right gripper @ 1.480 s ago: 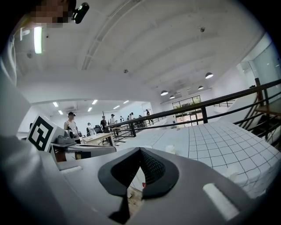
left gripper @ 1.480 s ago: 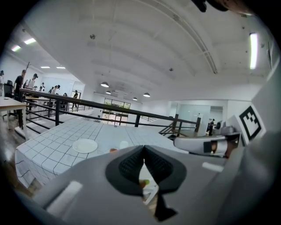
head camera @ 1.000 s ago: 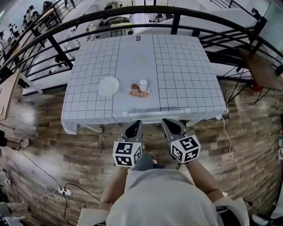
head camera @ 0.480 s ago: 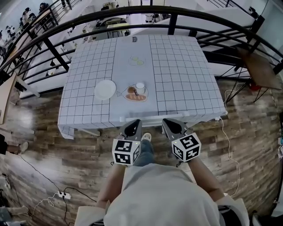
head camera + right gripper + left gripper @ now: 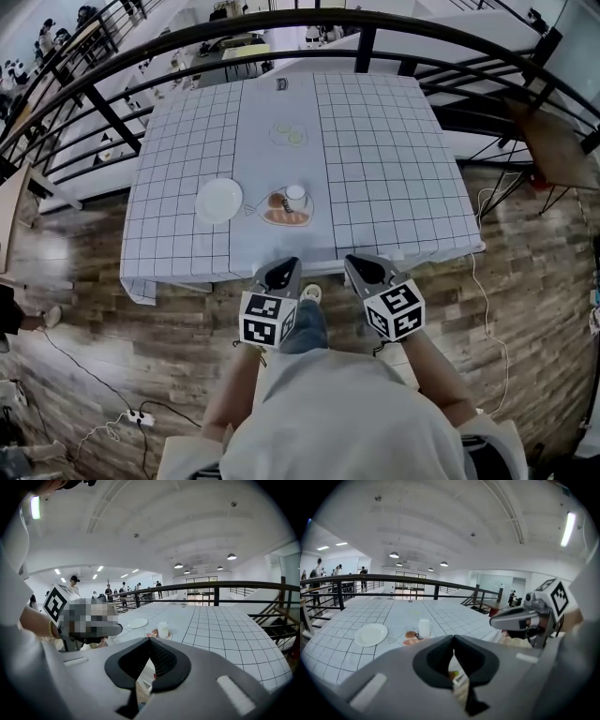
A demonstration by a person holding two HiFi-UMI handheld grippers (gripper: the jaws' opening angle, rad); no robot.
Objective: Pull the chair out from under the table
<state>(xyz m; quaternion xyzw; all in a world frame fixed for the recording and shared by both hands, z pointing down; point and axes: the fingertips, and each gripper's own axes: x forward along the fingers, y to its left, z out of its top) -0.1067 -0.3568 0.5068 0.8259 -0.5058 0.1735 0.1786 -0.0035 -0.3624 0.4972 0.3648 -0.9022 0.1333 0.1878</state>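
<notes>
Pointing at the grid-clothed table, left gripper and right gripper pinched shut, empty; chair hidden.

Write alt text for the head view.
Seen from above, a person holds the left gripper and right gripper, jaws shut, at the near edge of a table under a checked cloth. On it stand a white plate and a cup; a dark railing curves behind.
</notes>
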